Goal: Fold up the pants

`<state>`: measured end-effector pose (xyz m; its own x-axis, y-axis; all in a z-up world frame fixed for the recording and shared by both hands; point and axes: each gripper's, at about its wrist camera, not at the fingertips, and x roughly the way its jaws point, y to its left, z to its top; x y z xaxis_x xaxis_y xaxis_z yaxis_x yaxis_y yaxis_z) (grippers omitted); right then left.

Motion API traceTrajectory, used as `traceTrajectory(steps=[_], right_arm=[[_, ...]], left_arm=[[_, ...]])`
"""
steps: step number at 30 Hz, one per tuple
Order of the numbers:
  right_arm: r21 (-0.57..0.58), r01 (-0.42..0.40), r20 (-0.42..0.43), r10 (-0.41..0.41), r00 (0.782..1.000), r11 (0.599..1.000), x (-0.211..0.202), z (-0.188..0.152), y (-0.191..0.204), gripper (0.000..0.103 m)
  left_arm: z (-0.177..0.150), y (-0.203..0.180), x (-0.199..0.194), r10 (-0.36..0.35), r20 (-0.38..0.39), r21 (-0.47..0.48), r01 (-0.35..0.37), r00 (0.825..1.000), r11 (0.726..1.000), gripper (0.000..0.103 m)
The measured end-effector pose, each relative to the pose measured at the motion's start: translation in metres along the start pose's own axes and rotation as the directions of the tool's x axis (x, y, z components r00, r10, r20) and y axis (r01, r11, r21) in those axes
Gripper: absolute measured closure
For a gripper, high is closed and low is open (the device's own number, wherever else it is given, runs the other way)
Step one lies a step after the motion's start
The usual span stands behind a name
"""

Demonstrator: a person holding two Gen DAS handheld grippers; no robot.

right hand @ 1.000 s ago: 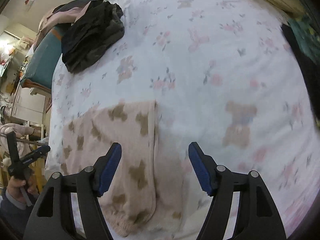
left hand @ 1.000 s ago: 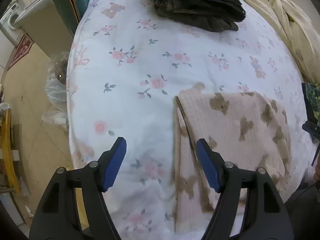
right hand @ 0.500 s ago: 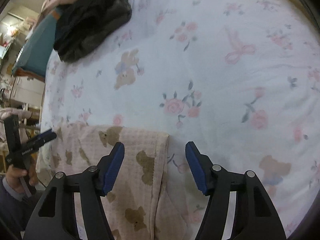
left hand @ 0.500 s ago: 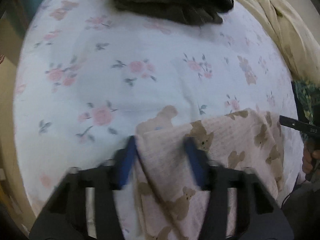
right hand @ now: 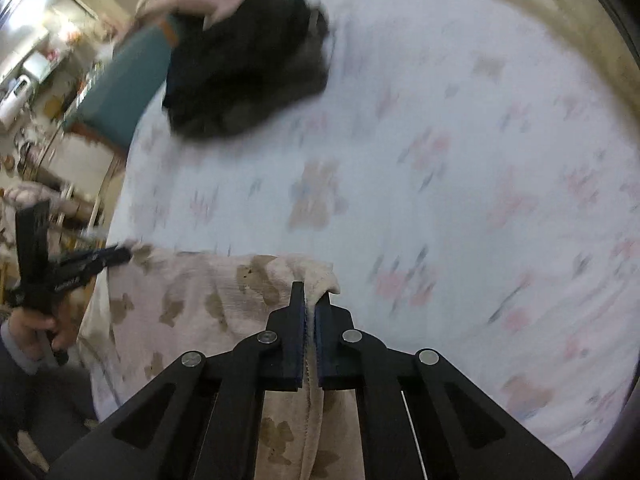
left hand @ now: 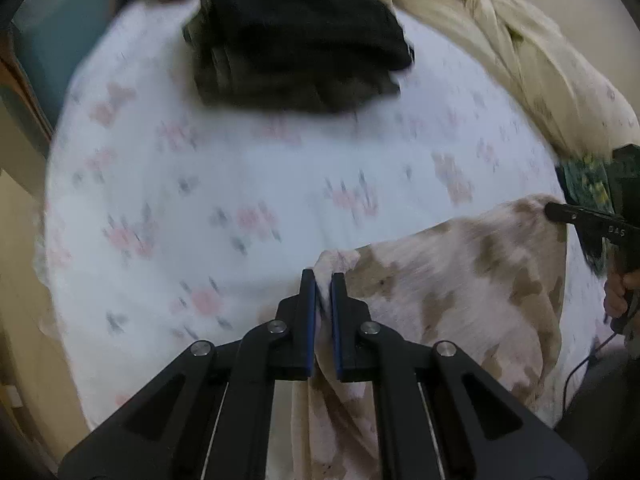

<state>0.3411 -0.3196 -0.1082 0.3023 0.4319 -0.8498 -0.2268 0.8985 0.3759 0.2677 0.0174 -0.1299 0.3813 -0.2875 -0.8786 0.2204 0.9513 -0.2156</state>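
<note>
Both sets of tongs are clamped on cloth now. The left tongs [left hand: 323, 280] pinch one top corner of the pants [left hand: 460, 280], blue pads pressed together with a fold of pink fabric squeezed between them. The right tongs [right hand: 310, 300] bite the other top corner of the same pants [right hand: 192, 304], jaws closed tight on the bunched hem.

The pink pants, dotted with brown bear shapes, stretch sideways between the two sets of tongs, long top edge running straight from one grip to the other. The rest of the cloth falls away below the tongs, toward the person. In the left wrist view the far corner sits at the tip of the right tongs [left hand: 560, 213], off to the right; in the right wrist view the left tongs [right hand: 112, 257] hold the far corner off to the left.

Ahead of the tongs lies the bed [left hand: 248, 184], covered in a white sheet with pink flowers, blurred here. Well beyond the tongs sits a pile of dark clothes [left hand: 296, 40], and to the right of it a rumpled cream quilt [left hand: 520, 60]. Left of the bed in the right wrist view stands a teal piece of furniture [right hand: 128, 80], with cluttered room shelves behind it, too blurred to read.
</note>
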Motion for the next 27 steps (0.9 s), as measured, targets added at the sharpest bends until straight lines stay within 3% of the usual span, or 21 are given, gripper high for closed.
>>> traceTrajectory(steps=[2,6,14,19,27], right_arm=[[-0.01,0.009,0.075,-0.008,0.997,1.0,-0.012,0.006,-0.003,0.1],[-0.046,0.032,0.074,-0.028,0.997,0.998,-0.009,0.004,-0.002,0.1],[-0.195,0.016,0.082,0.001,0.997,0.981,-0.028,-0.032,0.011,0.1],[-0.23,0.012,0.081,0.007,0.997,0.973,-0.044,-0.058,0.021,0.1],[-0.266,0.056,0.019,-0.052,0.998,0.962,-0.055,-0.106,0.031,0.1]], left_arm=[[0.006,0.001,-0.007,0.026,0.058,0.023,-0.027,0.998,0.999,0.098],[0.004,-0.011,-0.003,0.063,0.098,0.101,-0.073,0.993,0.992,0.098],[-0.018,-0.011,-0.017,0.01,0.107,0.16,-0.027,0.994,0.987,0.098],[-0.039,-0.017,-0.039,-0.018,0.137,0.202,-0.01,0.99,0.979,0.098],[-0.102,-0.045,-0.064,-0.015,0.101,0.394,-0.026,0.995,0.919,0.098]])
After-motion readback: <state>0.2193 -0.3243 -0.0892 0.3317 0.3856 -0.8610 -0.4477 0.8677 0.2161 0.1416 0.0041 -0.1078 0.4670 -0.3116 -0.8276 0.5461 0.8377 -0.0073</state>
